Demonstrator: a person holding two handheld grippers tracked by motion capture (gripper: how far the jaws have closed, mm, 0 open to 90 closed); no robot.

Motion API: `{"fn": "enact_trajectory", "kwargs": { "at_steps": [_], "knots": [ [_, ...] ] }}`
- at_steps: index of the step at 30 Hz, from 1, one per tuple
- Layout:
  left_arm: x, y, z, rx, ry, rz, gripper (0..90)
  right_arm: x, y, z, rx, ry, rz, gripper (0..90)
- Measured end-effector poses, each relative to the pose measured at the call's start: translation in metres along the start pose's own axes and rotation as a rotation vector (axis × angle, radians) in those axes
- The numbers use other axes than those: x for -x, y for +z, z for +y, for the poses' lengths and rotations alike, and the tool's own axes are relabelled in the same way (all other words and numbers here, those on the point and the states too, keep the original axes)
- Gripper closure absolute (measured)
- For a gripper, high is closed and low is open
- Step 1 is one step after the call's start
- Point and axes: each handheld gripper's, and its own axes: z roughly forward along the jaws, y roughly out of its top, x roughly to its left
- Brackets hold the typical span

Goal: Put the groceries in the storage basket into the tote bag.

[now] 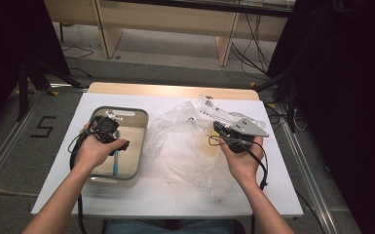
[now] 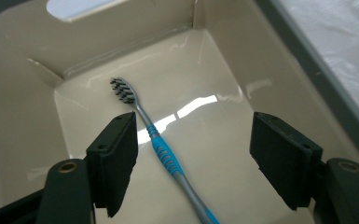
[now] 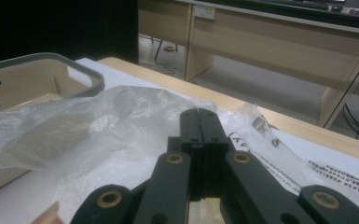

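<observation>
In the left gripper view we lose the toothbrush [image 2: 161, 149] handle at the 6 o'clock edge, and the beige bin [image 2: 23, 116] runs off every side. From the high view, the person's left hand [image 1: 93, 150] hides the brush's upper part. In the right gripper view, we cannot read the small print on the plastic bag [image 3: 121, 126] toward 3 o'clock.

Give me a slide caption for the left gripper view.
Open left hand-held gripper poised over a blue-and-grey toothbrush lying on the floor of a beige bin.
</observation>
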Motion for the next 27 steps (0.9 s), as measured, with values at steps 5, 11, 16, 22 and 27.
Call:
{"fn": "enact_trajectory", "kwargs": {
  "at_steps": [5, 11, 16, 22, 27],
  "knots": [
    [-0.002, 0.015, 0.002, -0.064, -0.005, -0.016, 35.6, 0.001, 0.000, 0.000, 0.000, 0.001, 0.000, 90.0],
    [-0.006, 0.030, -0.001, -0.139, -0.024, -0.024, 37.4, 0.000, 0.001, -0.001, -0.004, 0.001, 0.002, 90.0],
    [-0.010, 0.038, -0.005, -0.174, -0.038, -0.021, 38.1, 0.000, 0.000, -0.001, -0.003, 0.003, 0.000, 90.0],
    [-0.013, 0.045, -0.009, -0.202, -0.047, -0.029, 43.8, -0.001, 0.002, -0.001, -0.009, 0.000, 0.003, 90.0],
    [-0.016, 0.049, -0.011, -0.221, -0.049, -0.030, 47.4, -0.001, 0.002, -0.001, -0.012, 0.000, 0.004, 90.0]
  ]
}}
